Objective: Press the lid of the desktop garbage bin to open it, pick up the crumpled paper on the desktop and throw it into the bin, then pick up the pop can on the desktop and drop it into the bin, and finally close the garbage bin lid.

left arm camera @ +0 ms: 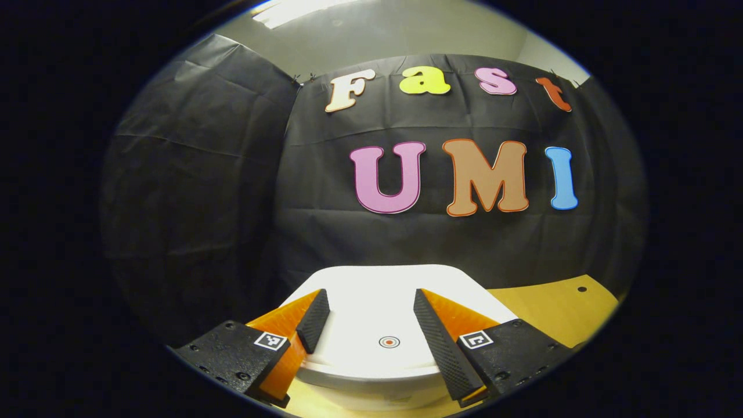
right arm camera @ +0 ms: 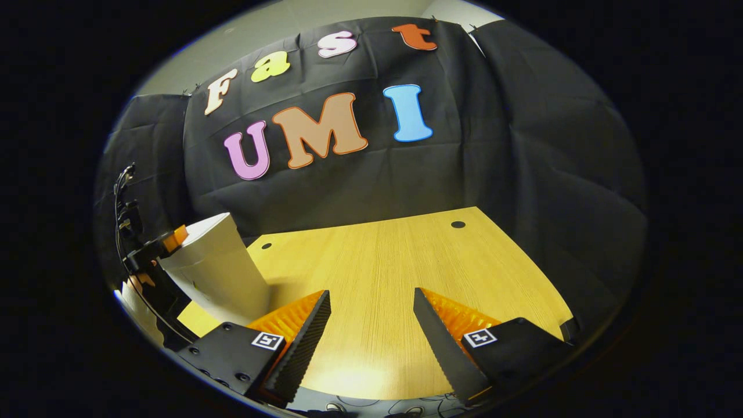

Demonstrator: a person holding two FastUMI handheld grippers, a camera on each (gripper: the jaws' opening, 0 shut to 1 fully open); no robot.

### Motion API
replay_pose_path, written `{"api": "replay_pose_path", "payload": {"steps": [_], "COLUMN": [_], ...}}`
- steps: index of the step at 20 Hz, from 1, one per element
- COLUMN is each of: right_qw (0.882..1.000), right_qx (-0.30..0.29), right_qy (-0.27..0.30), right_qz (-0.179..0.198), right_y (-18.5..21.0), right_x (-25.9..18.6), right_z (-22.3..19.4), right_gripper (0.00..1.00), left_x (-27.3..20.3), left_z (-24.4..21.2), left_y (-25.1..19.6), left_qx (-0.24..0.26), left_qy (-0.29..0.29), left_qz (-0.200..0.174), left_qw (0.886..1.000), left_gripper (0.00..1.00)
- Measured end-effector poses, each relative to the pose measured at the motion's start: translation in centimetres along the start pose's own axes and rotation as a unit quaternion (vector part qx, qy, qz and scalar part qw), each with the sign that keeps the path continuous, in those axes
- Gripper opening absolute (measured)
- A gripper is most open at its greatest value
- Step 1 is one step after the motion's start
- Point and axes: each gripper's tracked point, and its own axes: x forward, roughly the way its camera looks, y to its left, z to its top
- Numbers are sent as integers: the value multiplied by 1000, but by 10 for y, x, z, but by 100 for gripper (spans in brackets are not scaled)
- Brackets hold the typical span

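Note:
The white desktop bin (left arm camera: 371, 290) lies just under my left gripper (left arm camera: 371, 322), its lid flat with a small round target mark (left arm camera: 389, 342) near the front edge. The left gripper is open, its fingers spread above the lid on either side of the mark; I cannot tell whether they touch it. In the right gripper view the bin (right arm camera: 217, 270) stands at the table's left, with the left gripper (right arm camera: 152, 248) at its top rim. My right gripper (right arm camera: 371, 325) is open over bare wood, nothing between its fingers.
The wooden table (right arm camera: 395, 273) stretches from the bin to the right, with two small dark holes (right arm camera: 458, 224) near its back edge. Black cloth walls close the booth behind and on both sides. Cables (right arm camera: 371, 406) show by the table's front edge.

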Motion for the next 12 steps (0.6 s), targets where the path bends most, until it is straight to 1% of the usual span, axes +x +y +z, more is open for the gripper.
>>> {"api": "replay_pose_path", "payload": {"steps": [3, 6, 7, 9, 12], "right_qw": [1000, 1000, 999, 999, 999], "right_qx": [-3, -4, -5, -7, -2], "right_qy": [-15, -29, -31, -37, -40], "right_qz": [7, 10, 10, 4, -2], "right_y": [4, 7, 7, 4, 1], "right_x": [-1, -6, -9, -14, -22], "right_z": [12, 22, 25, 27, 27], "right_gripper": [96, 96, 96, 96, 96], "left_x": [-1, 0, 2, 2, 0], "left_z": [0, 12, 10, 11, 16], "left_y": [-1, -1, 0, 4, 2], "left_qx": [2, 11, 10, -17, -45], "left_qy": [-1, -25, -15, -9, -7], "left_qz": [-1, -2, 1, 12, 9], "left_qw": [1000, 1000, 1000, 1000, 999], "left_gripper": [92, 91, 90, 90, 90]}}
